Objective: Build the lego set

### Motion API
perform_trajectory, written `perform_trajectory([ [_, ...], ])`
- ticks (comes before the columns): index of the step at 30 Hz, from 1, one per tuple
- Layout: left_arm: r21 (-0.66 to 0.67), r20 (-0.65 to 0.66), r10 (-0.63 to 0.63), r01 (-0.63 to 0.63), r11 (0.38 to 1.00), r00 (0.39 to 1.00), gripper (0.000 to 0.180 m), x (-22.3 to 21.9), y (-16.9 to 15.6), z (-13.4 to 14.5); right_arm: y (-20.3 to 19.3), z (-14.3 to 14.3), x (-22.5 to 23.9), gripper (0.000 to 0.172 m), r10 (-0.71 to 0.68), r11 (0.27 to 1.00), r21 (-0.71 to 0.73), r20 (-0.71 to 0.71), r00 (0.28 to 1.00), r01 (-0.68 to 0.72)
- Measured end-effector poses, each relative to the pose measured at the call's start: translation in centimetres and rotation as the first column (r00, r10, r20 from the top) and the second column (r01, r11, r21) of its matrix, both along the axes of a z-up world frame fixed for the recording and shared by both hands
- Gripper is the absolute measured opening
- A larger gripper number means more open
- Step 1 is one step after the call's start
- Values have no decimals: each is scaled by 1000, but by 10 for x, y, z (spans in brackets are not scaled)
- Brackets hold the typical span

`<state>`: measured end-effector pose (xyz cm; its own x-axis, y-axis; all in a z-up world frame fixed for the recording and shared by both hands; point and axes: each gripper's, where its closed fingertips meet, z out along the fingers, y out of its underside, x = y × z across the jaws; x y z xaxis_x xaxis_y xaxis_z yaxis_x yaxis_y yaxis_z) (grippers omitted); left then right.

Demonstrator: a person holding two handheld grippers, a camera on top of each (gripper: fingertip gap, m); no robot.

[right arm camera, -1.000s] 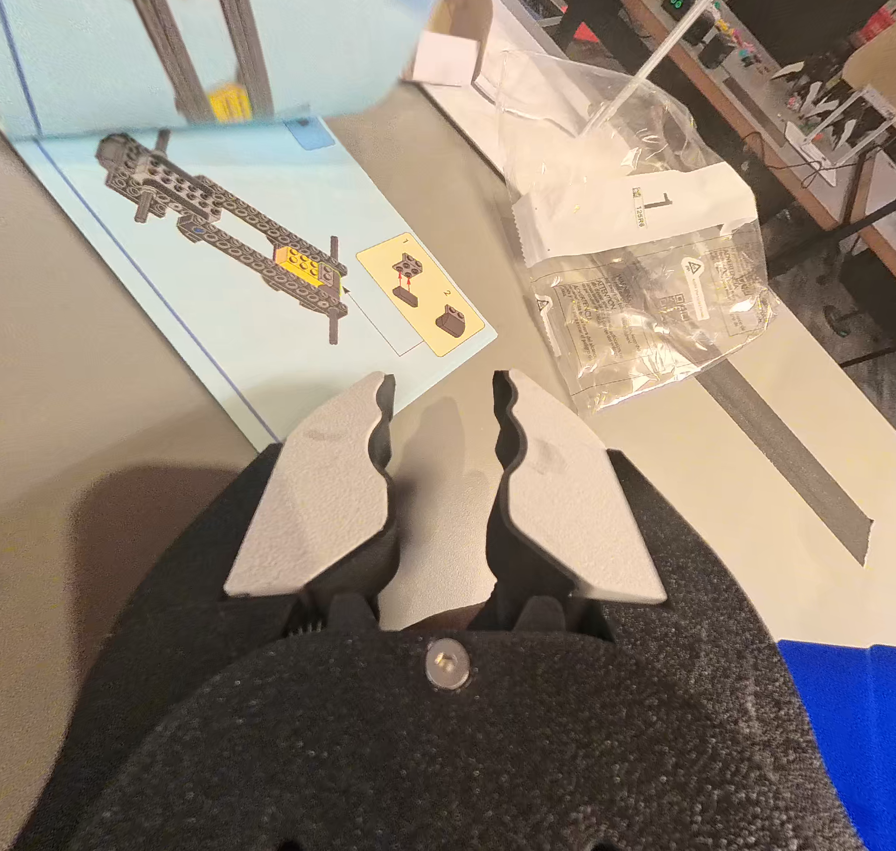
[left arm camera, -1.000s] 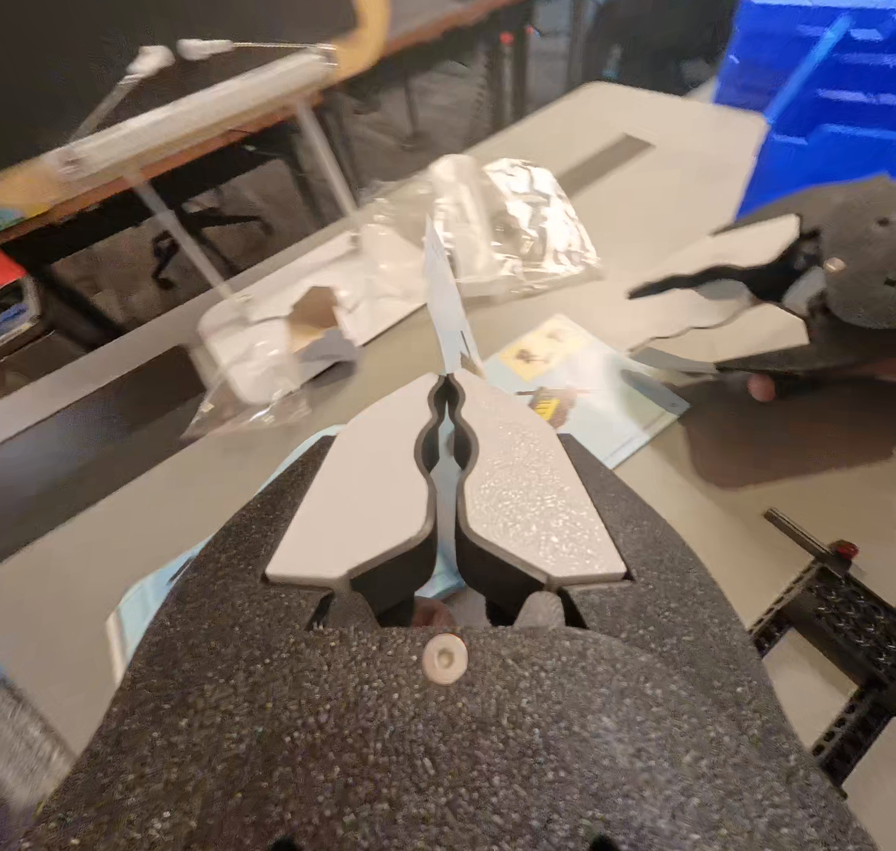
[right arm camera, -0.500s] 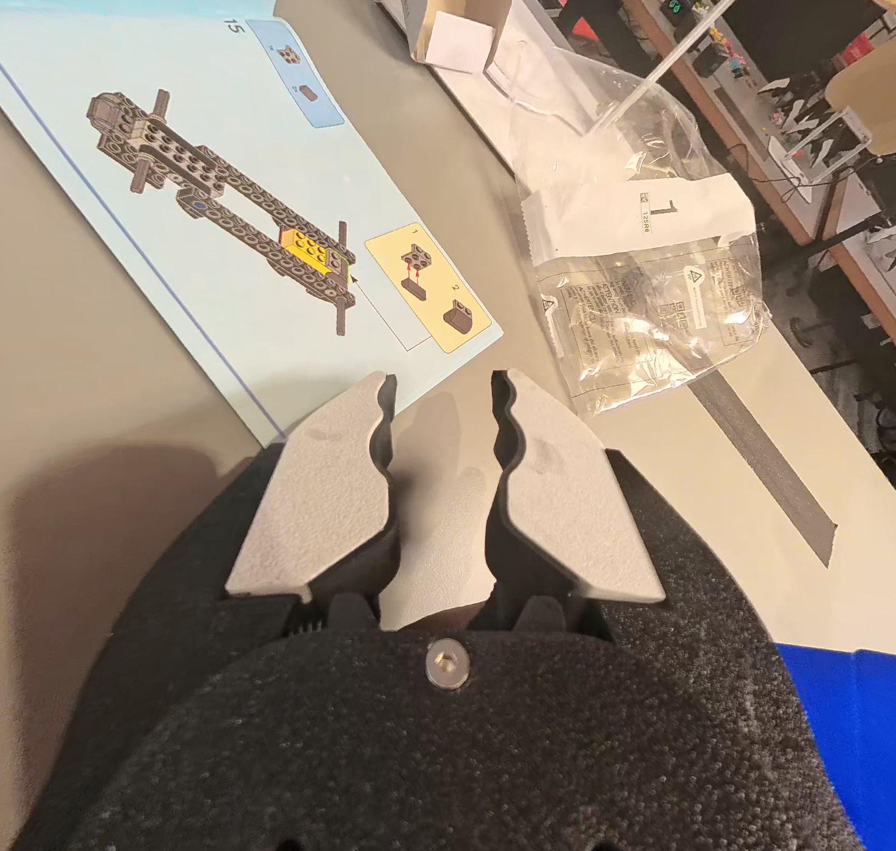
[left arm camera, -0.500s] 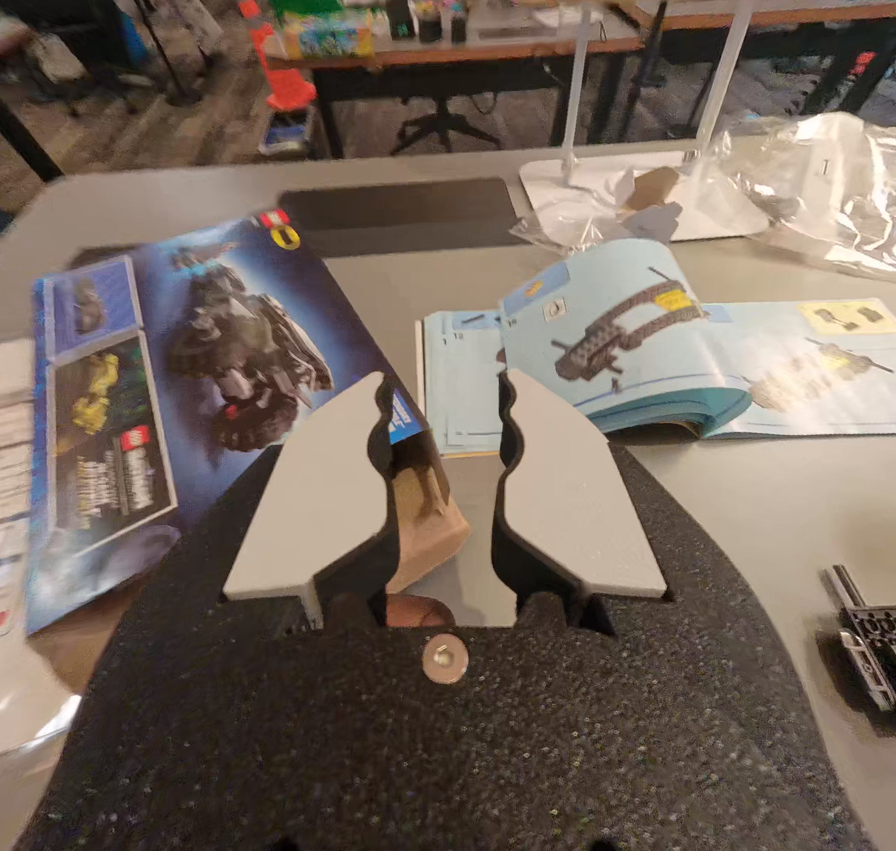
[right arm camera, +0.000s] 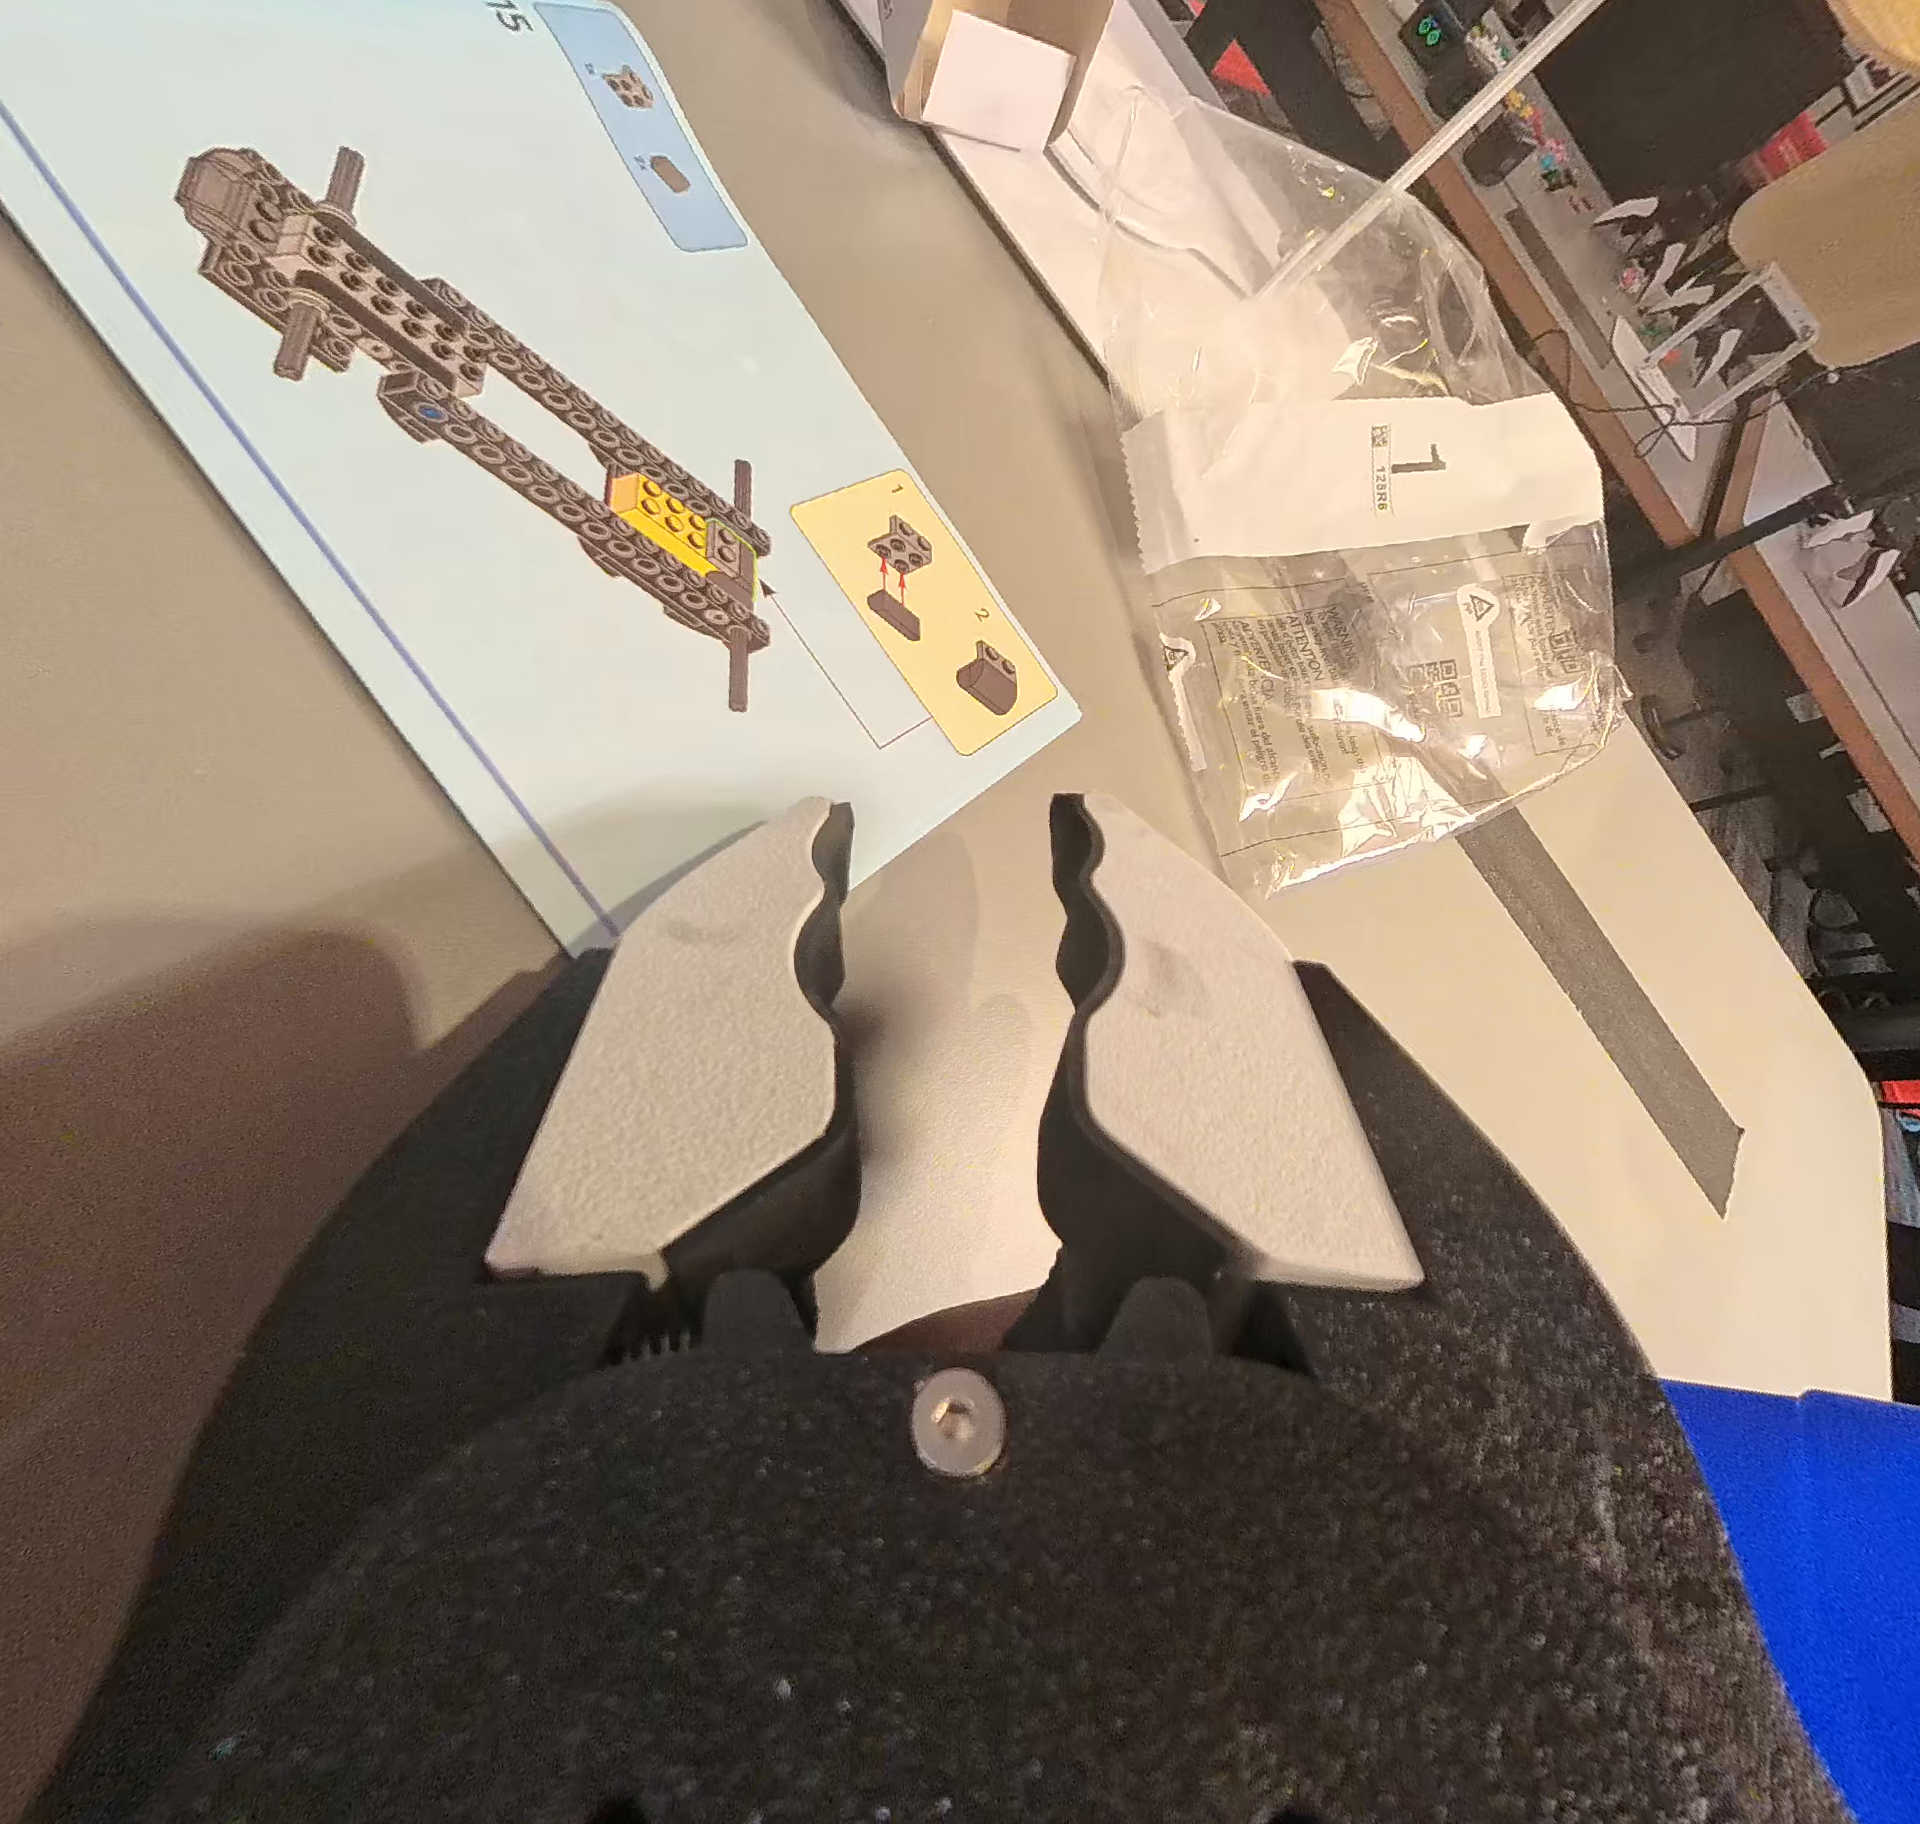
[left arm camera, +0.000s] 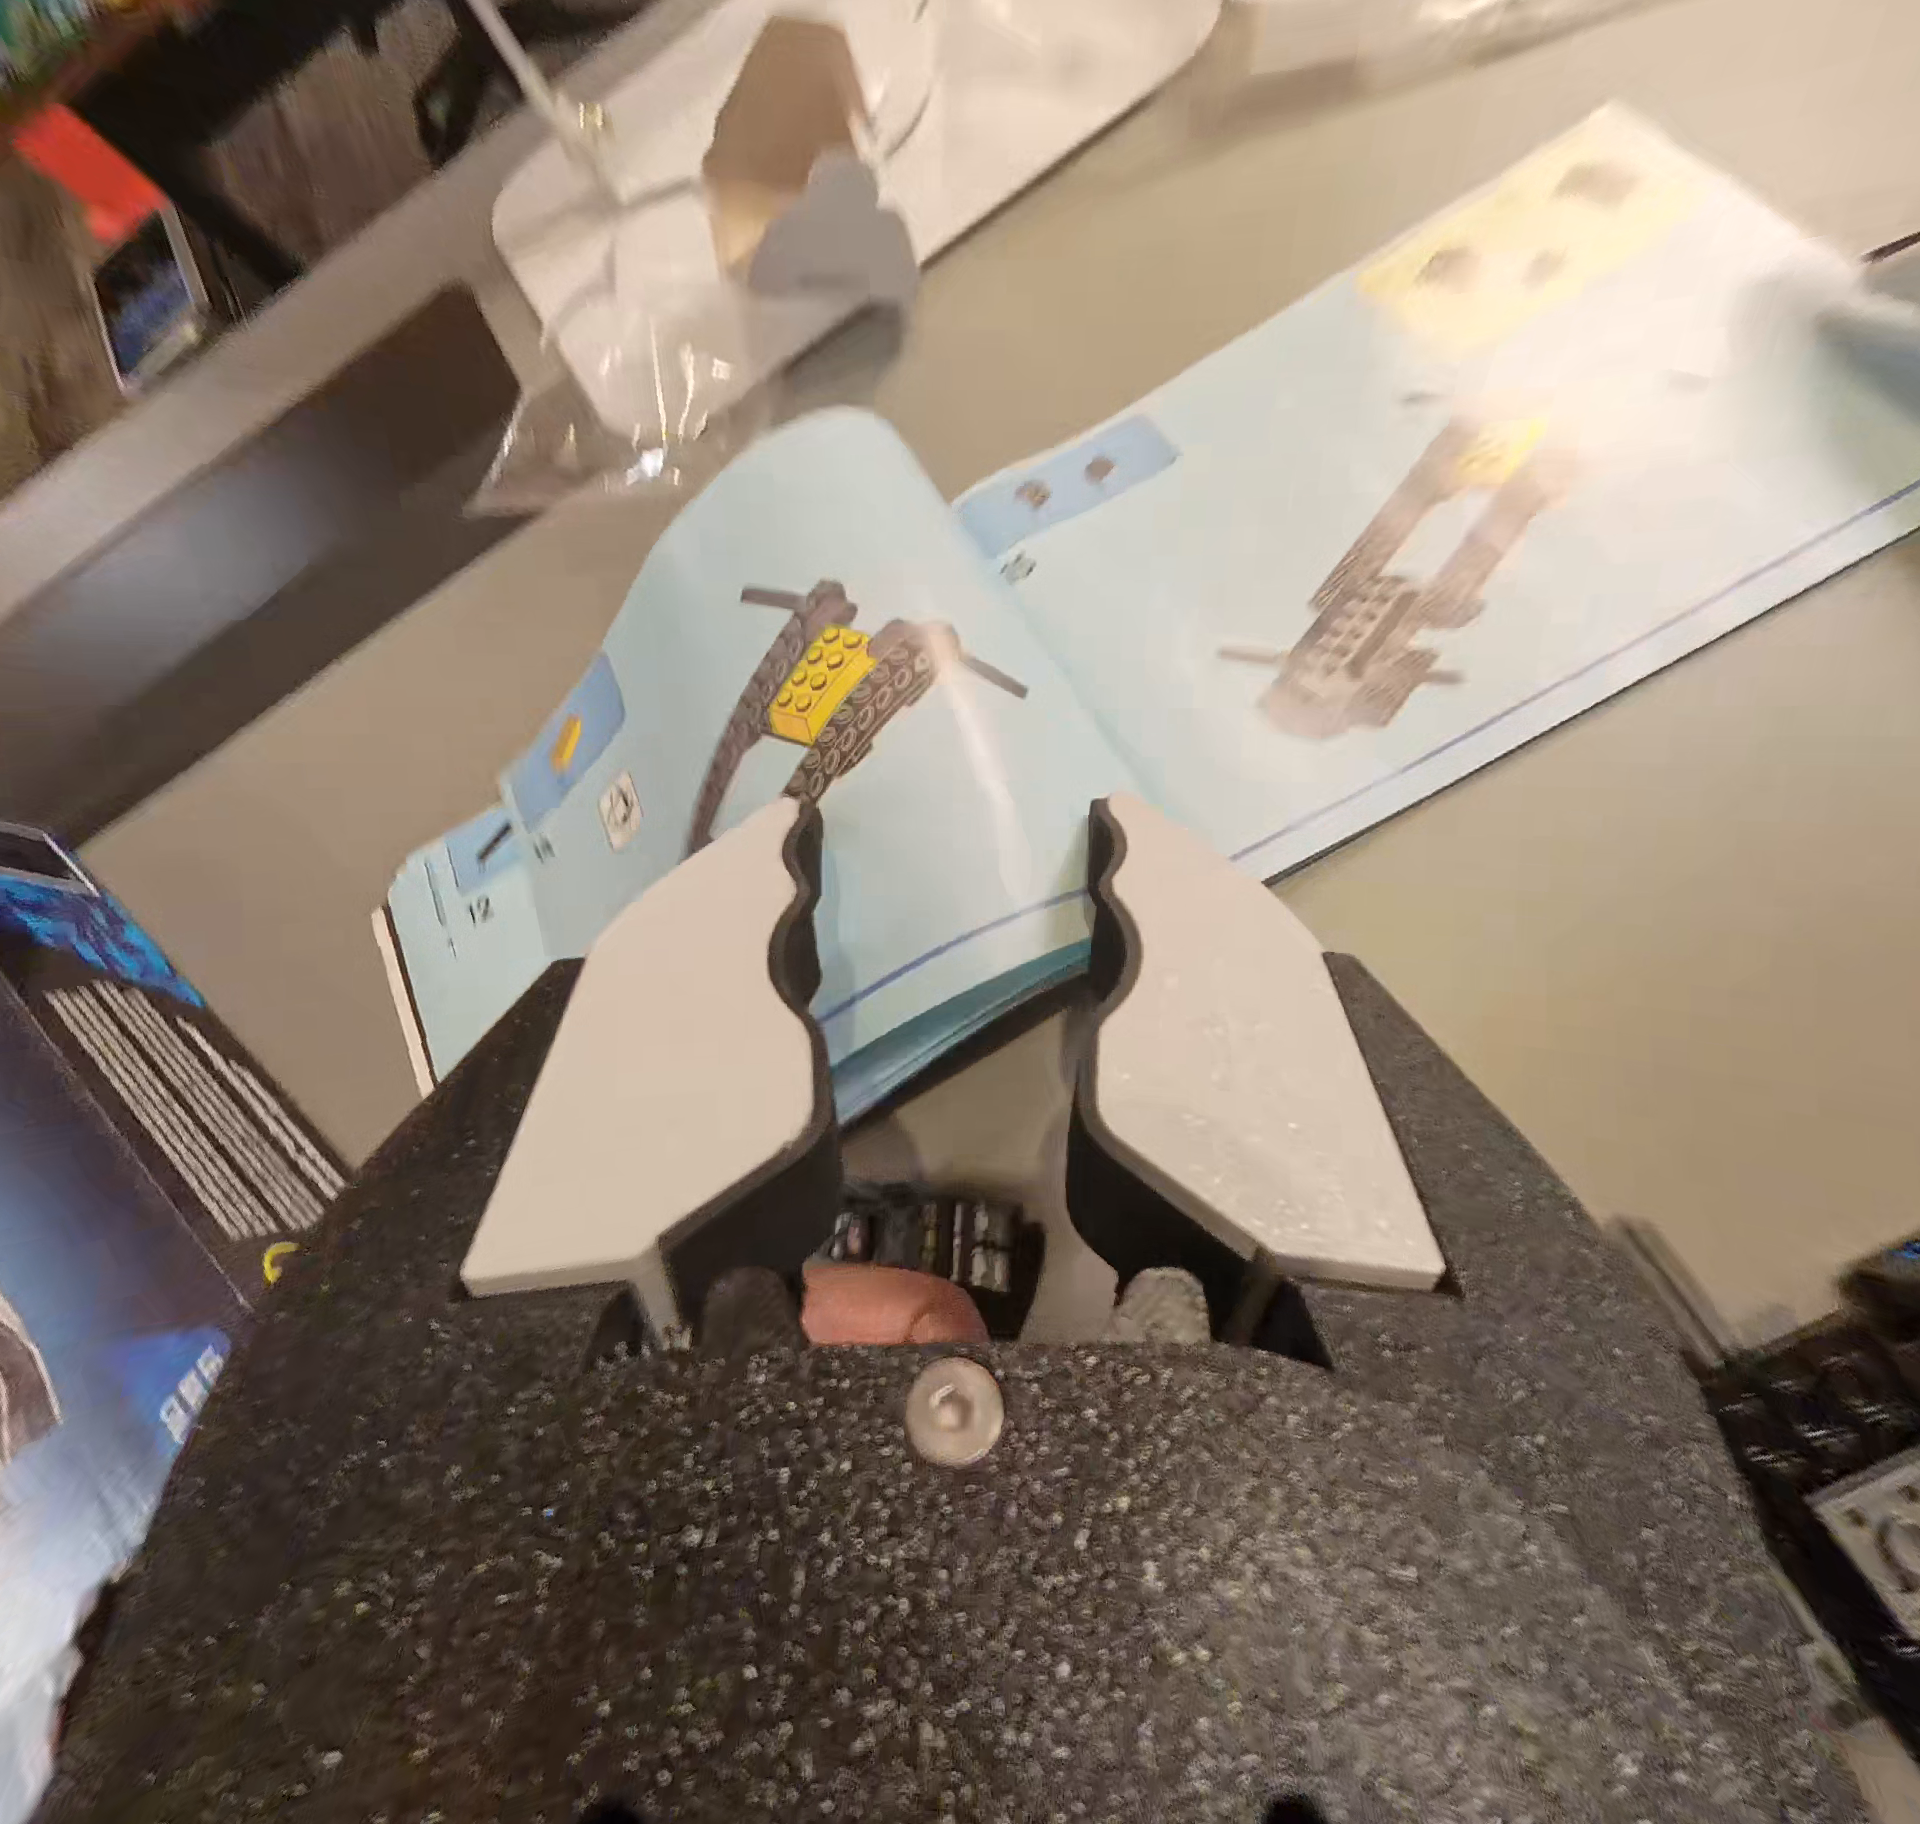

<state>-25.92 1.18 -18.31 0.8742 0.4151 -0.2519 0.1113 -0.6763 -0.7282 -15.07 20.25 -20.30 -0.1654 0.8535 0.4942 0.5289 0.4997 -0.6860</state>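
Left claw [left arm camera: 951, 818] gapes open, gripping nothing, over the raised left page of the open instruction booklet [left arm camera: 1039, 735] on the tabletop [left arm camera: 1558, 995]. Right claw [right arm camera: 951, 818] likewise open and bare, tips near the booklet's corner [right arm camera: 1018, 735]; clear plastic bag [right arm camera: 1382, 631] just right.

Pale grey worktop [right arm camera: 1351, 1099] with a dark strip [right arm camera: 1600, 985] running toward its far edge. Beyond that edge, grey floor [right arm camera: 1849, 901] and a long wood-topped table [right arm camera: 1558, 247] crowded with small colourful clutter, warm light overhead.
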Motion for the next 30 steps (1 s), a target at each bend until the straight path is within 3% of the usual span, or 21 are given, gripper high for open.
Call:
perform_trajectory([
  [7, 1, 128, 103, -104, 995, 986, 50, -19, -44, -22, 0, -1, 0, 36, -1, 1000, 1, 3, 1000, 1],
  [13, 142, 90, 83, -96, 985, 992, 50, -20, -48, 3, 0, 0, 0, 36, -1, 1000, 1, 2, 1000, 1],
  [15, 193, 114, -6, -16, 981, 993, 49, -7, -41, 7, 0, 0, 0, 36, -1, 1000, 2, 2, 1000, 1],
  [16, 235, 125, -114, 82, 969, 985, 49, 9, -34, 10, 0, 0, 0, 35, 1, 1000, 4, 2, 1000, -1],
  [19, 350, 38, -391, 354, 867, 920, 33, 58, -18, 24, -1, -1, 0, 34, 4, 1000, 5, 3, 1000, -4],
  [24, 322, -103, -532, 534, 781, 840, 31, 100, -4, 25, 2, 4, 3, 33, -17, 999, -35, -19, 1000, 16],
  [30, 298, -66, -659, 645, 704, 750, 33, 125, -6, 15, -9, 7, 40, 32, -10, 955, -295, 29, 1000, 18],
])
